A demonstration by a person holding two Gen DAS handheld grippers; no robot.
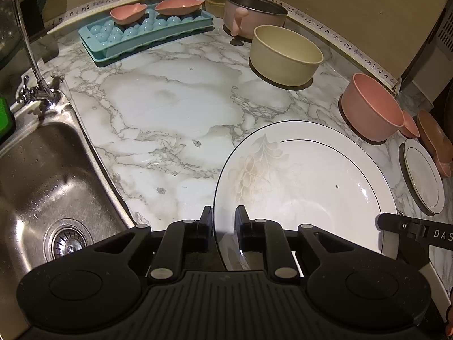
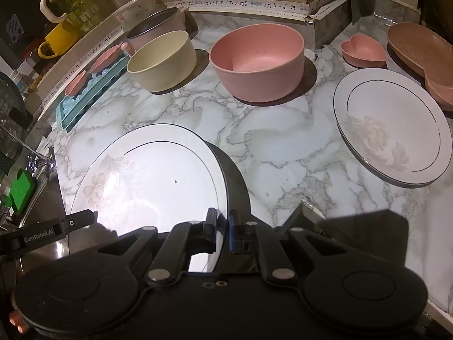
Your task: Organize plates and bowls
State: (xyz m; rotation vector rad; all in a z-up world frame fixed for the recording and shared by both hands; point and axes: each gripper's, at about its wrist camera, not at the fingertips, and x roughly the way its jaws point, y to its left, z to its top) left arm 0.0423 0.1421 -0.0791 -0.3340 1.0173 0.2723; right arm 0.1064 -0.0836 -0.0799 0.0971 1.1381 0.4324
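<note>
A large white flower-print plate (image 1: 305, 181) is held above the marble counter by both grippers. My left gripper (image 1: 223, 221) is shut on its near-left rim. My right gripper (image 2: 223, 223) is shut on the same plate (image 2: 147, 178) at its right rim; its finger shows in the left wrist view (image 1: 396, 223). A smaller white plate (image 2: 393, 124) lies on the counter to the right. A cream bowl (image 2: 164, 59), a pink bowl (image 2: 257, 62), a small pink heart dish (image 2: 363, 49) and a brown dish (image 2: 419, 53) stand further back.
A steel sink (image 1: 48, 181) with a tap (image 1: 31, 65) lies to the left. A blue ice tray (image 1: 147, 32) holds two pink dishes at the back left. A pink pot (image 1: 252, 14) stands by the back wall. Mugs and a jug sit on a shelf (image 2: 62, 22).
</note>
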